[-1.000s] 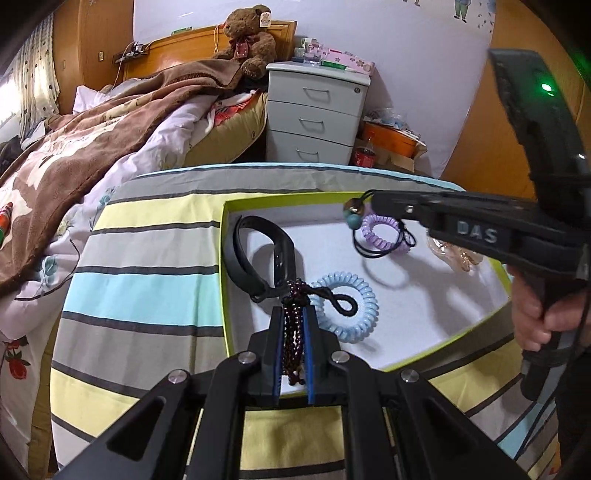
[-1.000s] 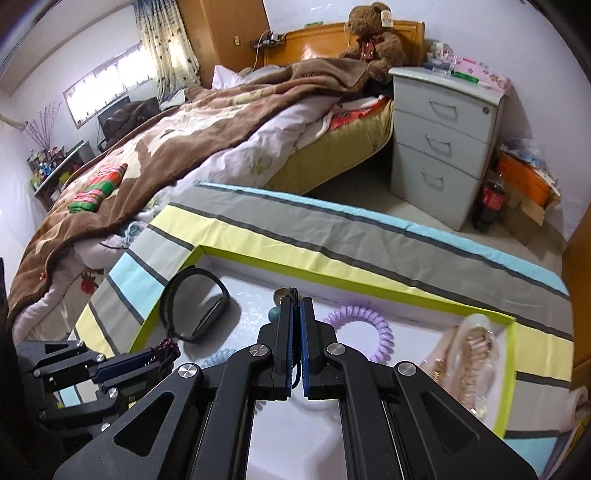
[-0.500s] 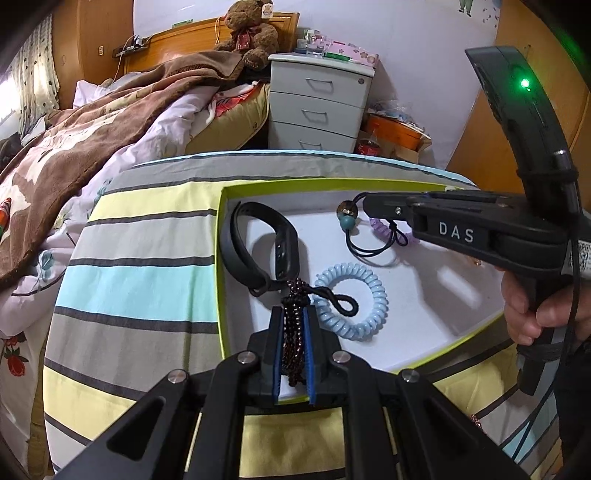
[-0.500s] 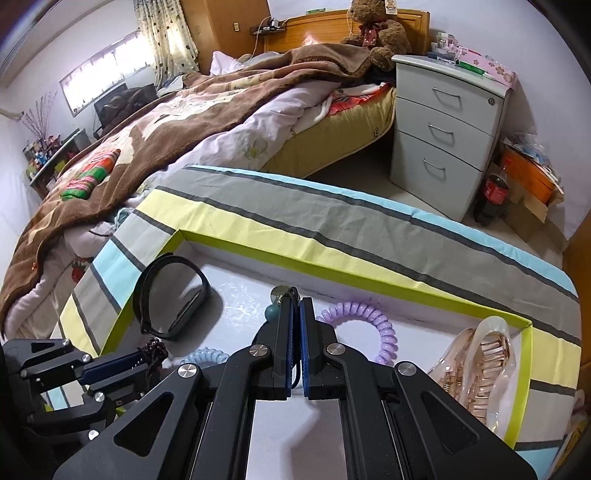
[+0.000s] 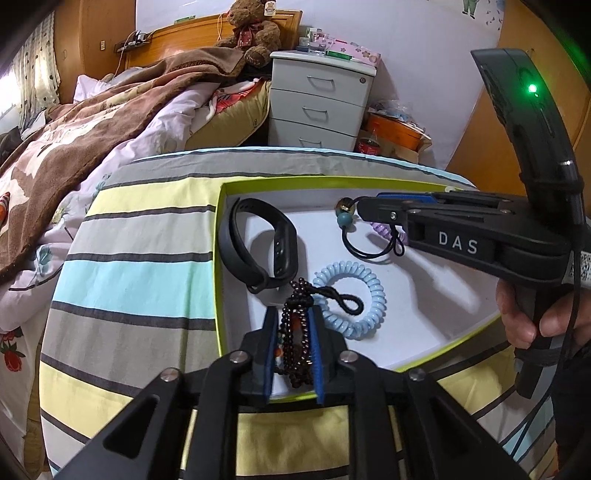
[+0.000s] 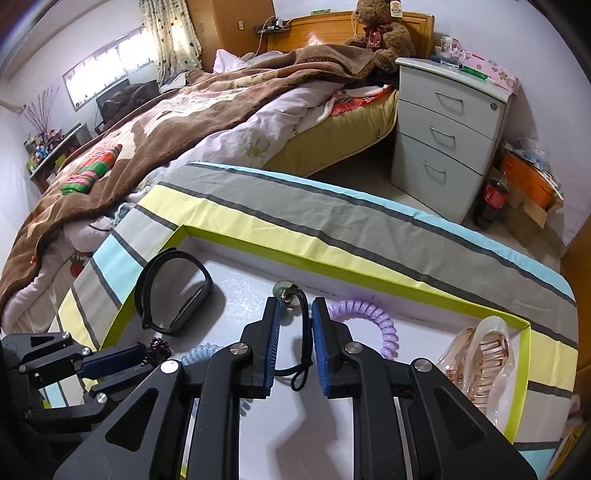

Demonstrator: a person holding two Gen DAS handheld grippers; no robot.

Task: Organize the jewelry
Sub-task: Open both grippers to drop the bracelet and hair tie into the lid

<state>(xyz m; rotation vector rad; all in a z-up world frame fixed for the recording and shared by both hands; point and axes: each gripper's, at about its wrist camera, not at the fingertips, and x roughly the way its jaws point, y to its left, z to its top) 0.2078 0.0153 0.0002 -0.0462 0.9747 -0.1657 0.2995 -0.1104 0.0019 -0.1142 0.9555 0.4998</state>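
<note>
A white tray with a lime-green rim (image 5: 220, 258) (image 6: 388, 275) lies on a striped cloth. My left gripper (image 5: 293, 312) holds a dark beaded bracelet (image 5: 295, 332) loosely between its parted jaws over the tray's near edge. My right gripper (image 6: 294, 306) has its jaws open around a black cord hair tie with teal and bronze beads (image 5: 345, 216) (image 6: 303, 332) above the tray's middle. In the tray lie a black wristband (image 5: 258, 247) (image 6: 170, 291), a light-blue coil tie (image 5: 351, 295), a purple coil tie (image 6: 369, 317) and a pinkish hair claw (image 6: 476, 354).
The striped cloth (image 5: 140, 258) covers a small table. Behind it stand a bed with a brown blanket (image 6: 184, 122), a grey drawer unit (image 6: 447, 122) with a teddy bear (image 5: 255, 29) beside it, a cola bottle (image 6: 493, 195) and an orange box (image 5: 395, 129).
Both grippers have opened: the right jaws parted around the beaded cord tie, and the left jaws widened on the bracelet. Both views sit lower and closer to the tray.
</note>
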